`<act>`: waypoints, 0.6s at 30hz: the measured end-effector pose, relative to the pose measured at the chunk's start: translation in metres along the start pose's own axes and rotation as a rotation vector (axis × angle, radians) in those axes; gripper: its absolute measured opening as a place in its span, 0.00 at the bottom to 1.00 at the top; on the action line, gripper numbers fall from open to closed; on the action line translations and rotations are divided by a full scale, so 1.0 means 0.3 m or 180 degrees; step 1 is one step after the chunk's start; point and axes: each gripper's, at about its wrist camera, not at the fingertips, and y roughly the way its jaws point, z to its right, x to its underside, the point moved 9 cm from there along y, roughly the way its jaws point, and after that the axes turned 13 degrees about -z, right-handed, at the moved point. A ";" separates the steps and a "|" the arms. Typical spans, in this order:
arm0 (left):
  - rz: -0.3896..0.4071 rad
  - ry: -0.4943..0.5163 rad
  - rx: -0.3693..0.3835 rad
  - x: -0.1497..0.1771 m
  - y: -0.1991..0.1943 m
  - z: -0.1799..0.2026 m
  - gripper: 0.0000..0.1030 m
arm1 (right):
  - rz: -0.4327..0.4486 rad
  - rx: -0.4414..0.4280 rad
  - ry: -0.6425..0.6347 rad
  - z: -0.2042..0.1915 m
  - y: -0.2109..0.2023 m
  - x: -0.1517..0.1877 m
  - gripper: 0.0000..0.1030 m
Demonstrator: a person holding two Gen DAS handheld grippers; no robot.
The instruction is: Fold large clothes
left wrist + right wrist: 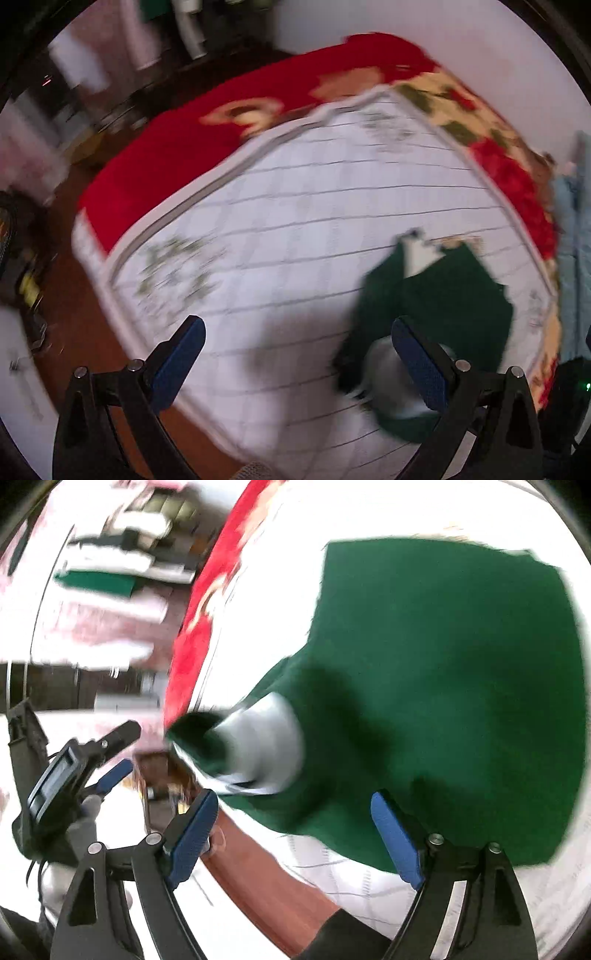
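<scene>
a white quilted mattress fills most of the left wrist view, stitched in a grid with faint green leafy motifs. a red blanket with pale floral patches hangs along its far side, and a cream and red flowered edge runs down the other side. past the bed there is a brown floor, a white wall, and dark furniture smeared by motion blur. a pale blue cloth hangs at the frame's right edge.

the dark green garment lies on the mattress near its close corner, partly folded, with a grey-white patch showing at one end, possibly a lining or a collar; the blur makes it hard to tell.

the left gripper hangs over the mattress with its blue pads wide apart and nothing between them; one pad overlaps the green garment's grey end in the picture, though contact cannot be judged. the right gripper also stands wide, its pads apart above the garment's near edge and not pressing on it.

only the right wrist view shows the other tool from outside: its black frame and blue pad sit at the lower left, held by a hand in a light glove. the same view shows a brown wooden bed edge below the mattress and blurred shelves beyond the red blanket. the left wrist view alone gives the whole width of the bed.
</scene>
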 end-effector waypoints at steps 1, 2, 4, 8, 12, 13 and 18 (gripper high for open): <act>-0.0063 0.0122 0.0073 -0.021 0.024 0.057 1.00 | 0.0105 0.0079 0.0124 0.062 -0.057 -0.015 0.84; -0.0131 0.0266 0.0180 -0.045 0.054 0.122 1.00 | 0.0198 0.0133 0.0234 0.124 -0.131 -0.063 0.84; -0.0201 0.0569 0.0269 -0.093 0.139 0.262 1.00 | 0.0320 0.0279 0.0459 0.256 -0.187 -0.037 0.84; -0.0306 0.1025 0.0175 -0.135 0.297 0.441 1.00 | 0.0598 0.0343 0.0860 0.418 -0.224 -0.169 0.83; -0.0319 0.1429 -0.0454 -0.155 0.506 0.521 1.00 | 0.0635 0.0402 0.0907 0.468 -0.218 -0.286 0.51; -0.0356 0.1414 -0.0512 -0.163 0.550 0.520 1.00 | 0.0625 0.0431 0.0923 0.484 -0.196 -0.316 0.51; -0.0522 0.1166 -0.0364 -0.196 0.656 0.489 1.00 | 0.0434 0.0756 0.1070 0.670 -0.225 -0.452 0.52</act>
